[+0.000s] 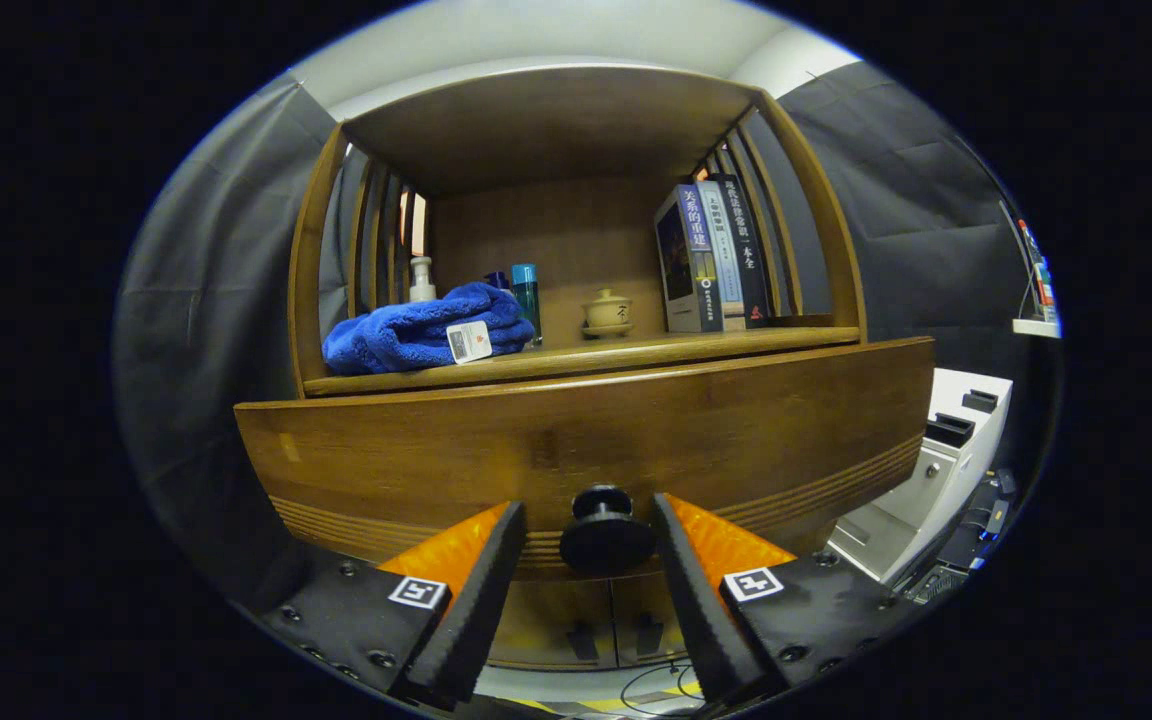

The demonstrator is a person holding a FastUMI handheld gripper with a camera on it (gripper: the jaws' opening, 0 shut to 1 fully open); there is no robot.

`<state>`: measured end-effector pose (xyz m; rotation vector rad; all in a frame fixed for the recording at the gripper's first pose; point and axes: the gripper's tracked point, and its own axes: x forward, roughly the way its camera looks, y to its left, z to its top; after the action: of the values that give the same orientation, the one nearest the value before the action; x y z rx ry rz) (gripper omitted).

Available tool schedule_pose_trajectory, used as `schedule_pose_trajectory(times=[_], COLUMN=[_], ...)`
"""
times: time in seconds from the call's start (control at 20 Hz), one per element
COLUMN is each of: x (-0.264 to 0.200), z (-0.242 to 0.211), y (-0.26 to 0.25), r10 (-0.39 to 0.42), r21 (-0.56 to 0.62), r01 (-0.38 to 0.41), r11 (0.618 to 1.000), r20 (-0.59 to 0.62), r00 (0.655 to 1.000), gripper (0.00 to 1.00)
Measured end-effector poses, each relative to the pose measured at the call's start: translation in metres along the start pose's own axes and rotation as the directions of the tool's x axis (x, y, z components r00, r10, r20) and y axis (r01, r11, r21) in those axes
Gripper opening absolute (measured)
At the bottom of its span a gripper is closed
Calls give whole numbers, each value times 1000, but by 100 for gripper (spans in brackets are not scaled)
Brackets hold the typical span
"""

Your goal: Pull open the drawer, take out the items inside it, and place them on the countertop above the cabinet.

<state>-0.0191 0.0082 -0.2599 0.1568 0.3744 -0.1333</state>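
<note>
gripper view: jaws spread either side of the drawer (576, 440) knob (604, 530), not touching.

We see a wooden cabinet (576, 440) with a slatted open shelf (556, 130), lit dimly from above. Black cloth (896, 200) hangs as walls on both sides, under a pale ceiling (536, 40). A white machine (936, 470) stands low beside the cabinet. Cables (651, 685) and yellow tape (626, 703) lie on the floor.

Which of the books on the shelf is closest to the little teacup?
The leftmost book, with its cover facing the teacup; the other two stand behind it. Below, the gripper has open jaws either side of the drawer knob.
</note>
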Motion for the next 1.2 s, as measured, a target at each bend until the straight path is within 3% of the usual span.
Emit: schedule_pose_trajectory(times=[0.1,0.35,0.45,1.2], x=[11,13,7,-94], z=[-6,-10,-9,-34], y=[-2,-10,-11,-13], r10=[-13,-57,-59,-120], r21=[23,-51,-50,-54], r01=[13,57,58,112], r11=[1000,997,997,992], r20=[-6,-11,-28,-175], r00=[1000,998,998,977], gripper=[83,42,36,36])
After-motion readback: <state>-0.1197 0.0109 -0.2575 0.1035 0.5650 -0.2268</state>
